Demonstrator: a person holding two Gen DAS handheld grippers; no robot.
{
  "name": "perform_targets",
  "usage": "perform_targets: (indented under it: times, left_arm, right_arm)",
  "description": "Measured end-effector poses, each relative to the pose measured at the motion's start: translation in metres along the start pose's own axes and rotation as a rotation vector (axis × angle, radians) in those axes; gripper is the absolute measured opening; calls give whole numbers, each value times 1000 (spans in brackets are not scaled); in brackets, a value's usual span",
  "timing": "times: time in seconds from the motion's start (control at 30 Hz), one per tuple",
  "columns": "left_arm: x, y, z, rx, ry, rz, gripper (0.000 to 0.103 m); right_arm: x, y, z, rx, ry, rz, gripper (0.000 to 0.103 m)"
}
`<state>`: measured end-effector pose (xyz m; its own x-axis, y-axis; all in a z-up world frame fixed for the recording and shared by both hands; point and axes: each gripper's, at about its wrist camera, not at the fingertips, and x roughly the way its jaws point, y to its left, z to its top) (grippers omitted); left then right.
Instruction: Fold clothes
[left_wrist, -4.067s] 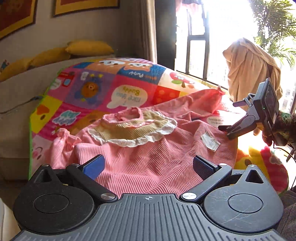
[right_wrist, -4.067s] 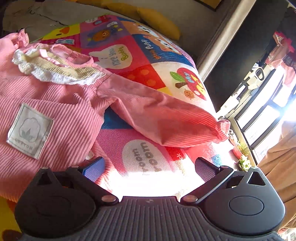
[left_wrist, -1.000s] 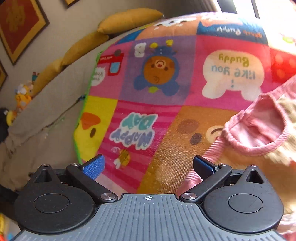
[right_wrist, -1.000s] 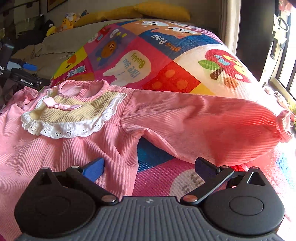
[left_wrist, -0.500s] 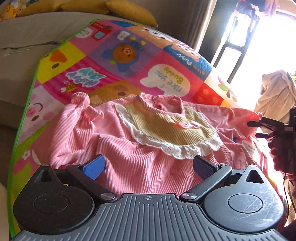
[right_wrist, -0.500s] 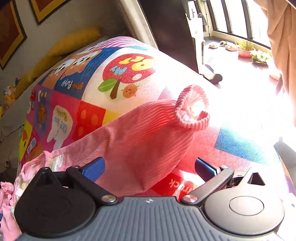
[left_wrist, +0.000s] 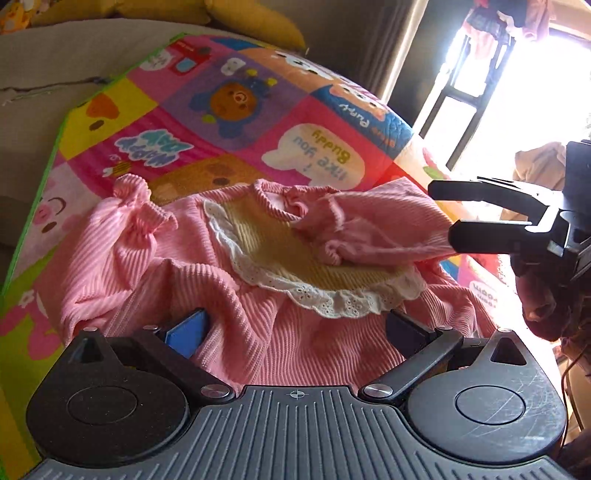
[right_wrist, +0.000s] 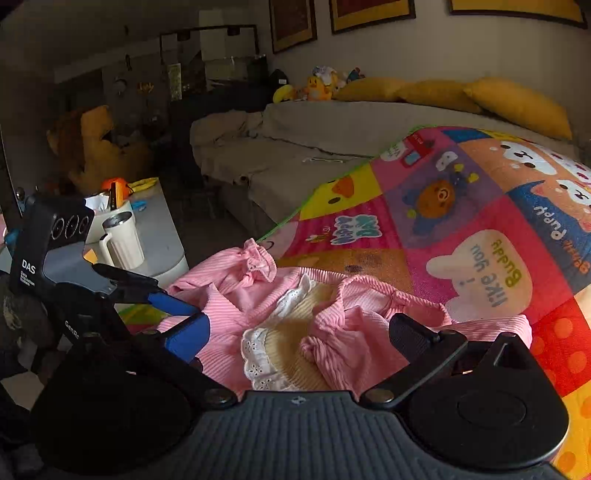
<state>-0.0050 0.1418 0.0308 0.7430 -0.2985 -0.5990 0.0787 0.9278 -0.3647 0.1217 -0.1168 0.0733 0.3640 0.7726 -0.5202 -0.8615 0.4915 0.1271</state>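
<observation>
A pink ribbed baby garment (left_wrist: 280, 332) with a yellow bib (left_wrist: 273, 243) edged in white lace lies on the colourful play mat (left_wrist: 229, 110). One sleeve (left_wrist: 369, 229) is folded across the bib, its cuff on the yellow panel. The other sleeve (left_wrist: 136, 214) is bunched at the left. My left gripper (left_wrist: 295, 328) is open low over the garment's body. My right gripper (right_wrist: 297, 334) is open above the folded sleeve (right_wrist: 347, 343), holding nothing. It enters the left wrist view as the right gripper (left_wrist: 441, 212), with a hand behind it.
A grey sofa (right_wrist: 295, 147) with yellow cushions (right_wrist: 517, 99) backs the mat. At the left a white side table (right_wrist: 162, 236) carries a cream mug (right_wrist: 122, 240). A large plush toy (right_wrist: 96, 147) sits in the dark corner. A bright window (left_wrist: 517, 92) is at the right.
The long sleeve that lay stretched out to the right is now folded over the bib. My right gripper has swung round to face the garment and sofa.
</observation>
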Motion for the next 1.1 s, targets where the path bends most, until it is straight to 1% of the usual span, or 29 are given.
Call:
perform_targets:
  times: [0.1, 0.27, 0.3, 0.33, 0.37, 0.43, 0.47, 0.5, 0.53, 0.57, 0.67, 0.83, 0.87, 0.9, 0.93, 0.97, 1.0, 1.03, 1.1]
  left_arm:
    - [-4, -1, 0, 9, -4, -5, 103]
    - [-9, 1, 1, 4, -27, -23, 103]
    - [-9, 3, 0, -9, -27, -20, 103]
    - [-8, 5, 0, -23, -24, -18, 103]
    - [-6, 7, 0, -44, -18, -18, 103]
    - [-1, 10, 0, -73, -4, -9, 103]
    - [2, 11, 1, -77, 0, 18, 103]
    - [4, 11, 2, -77, 3, 56, 103]
    - [6, 10, 3, -76, 7, 93, 103]
    - [5, 11, 3, -82, 10, 101, 103]
    - [1, 13, 2, -106, 19, 78, 103]
    - [-6, 17, 0, -146, 35, 40, 103]
    - [-7, 18, 0, -154, 38, 33, 103]
    - [-8, 19, -1, -162, 41, 25, 103]
    - [-10, 20, 2, -160, 35, 28, 103]
    - [-11, 21, 6, -152, 24, 37, 103]
    - [-13, 22, 9, -144, 13, 46, 103]
    - [-14, 23, 13, -137, 2, 55, 103]
    - [-17, 25, 21, -122, -20, 73, 103]
  right_arm:
    - [9, 3, -4, -14, 29, -55, 103]
    - [-9, -70, -27, 265, 19, -276, 103]
    - [-10, -88, -35, 341, 30, -299, 103]
    - [-11, -105, -46, 421, 46, -310, 103]
    - [-9, -115, -55, 473, 63, -300, 103]
    - [-3, -117, -69, 495, 102, -259, 103]
    - [0, -117, -75, 506, 121, -238, 103]
    - [3, -116, -81, 504, 138, -227, 103]
    - [4, -107, -82, 449, 149, -258, 103]
    - [5, -98, -84, 393, 160, -288, 103]
    - [7, -72, -87, 236, 185, -370, 103]
    - [-14, -69, -75, 224, 80, -357, 103]
    - [-17, -69, -73, 224, 64, -352, 102]
    - [-14, -70, -73, 236, 70, -336, 91]
    - [-12, -73, -74, 251, 77, -318, 83]
    - [-8, -76, -75, 282, 94, -293, 69]
    - [-4, -79, -75, 312, 106, -273, 61]
    - [-4, -80, -73, 335, 94, -273, 61]
    - [-16, -85, -68, 360, 41, -273, 61]
